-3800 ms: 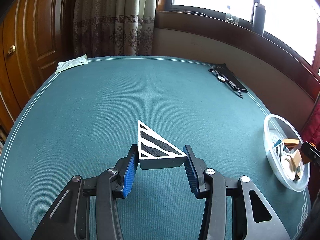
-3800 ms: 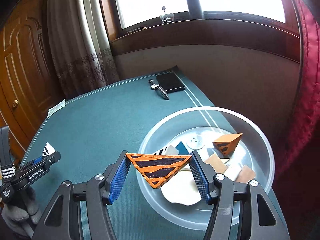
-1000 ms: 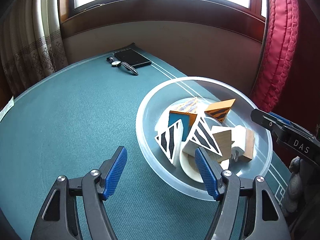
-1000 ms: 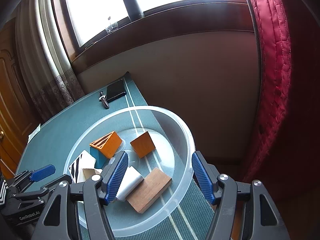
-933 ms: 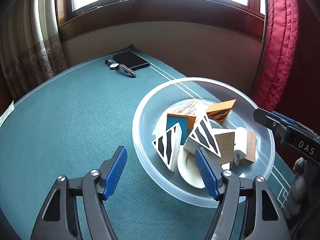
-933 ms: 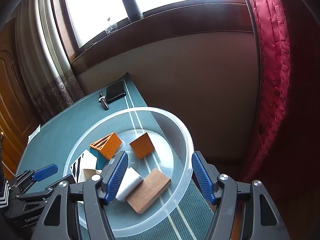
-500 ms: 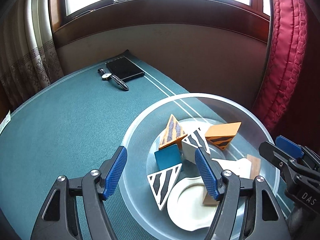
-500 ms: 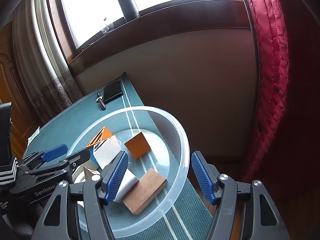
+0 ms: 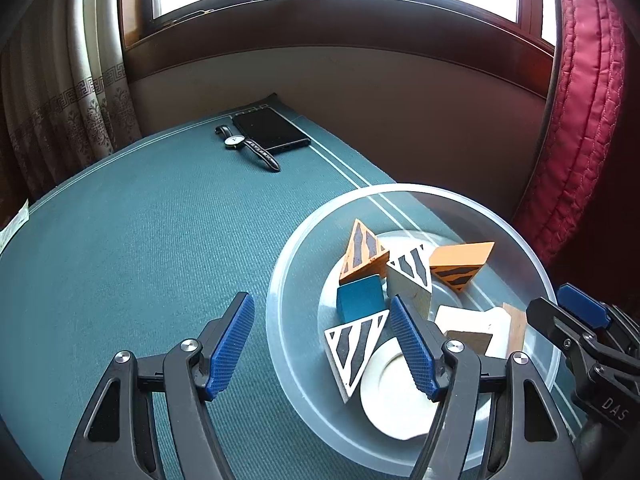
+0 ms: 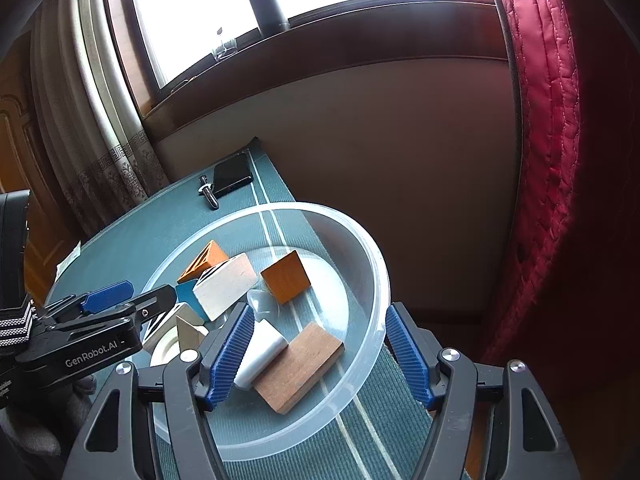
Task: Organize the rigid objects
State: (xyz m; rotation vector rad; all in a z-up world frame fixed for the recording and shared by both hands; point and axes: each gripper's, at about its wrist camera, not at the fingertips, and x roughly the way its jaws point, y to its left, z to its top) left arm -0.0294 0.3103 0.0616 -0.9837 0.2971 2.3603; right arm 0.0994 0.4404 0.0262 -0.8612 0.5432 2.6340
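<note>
A clear plastic bowl (image 9: 280,320) on the teal table holds several blocks: two orange striped wedges (image 9: 362,254), a blue block (image 9: 360,302), white black-striped triangles (image 9: 356,344), a white disc (image 9: 396,396) and a brown wooden slab (image 10: 300,364). My left gripper (image 9: 320,304) hangs open over the bowl's left rim, nothing between its pads. My right gripper (image 10: 318,312) is above the bowl's right rim (image 10: 378,280). Its jaws are opening, and the pads press on nothing. Each gripper shows in the other's view: the right gripper (image 9: 580,328) and the left gripper (image 10: 120,300).
A black phone (image 9: 272,130) and a wristwatch (image 9: 248,148) lie at the table's far edge below the wall. A red curtain (image 9: 580,120) hangs close on the right. A paper slip (image 9: 14,224) sits at the far left. Bare teal cloth (image 9: 140,240) spreads left of the bowl.
Both grippers earlier held striped triangles, which now lie in the bowl. Over the last second the left gripper moved in over the bowl and the blocks shifted. The right gripper's jaws widened slightly.
</note>
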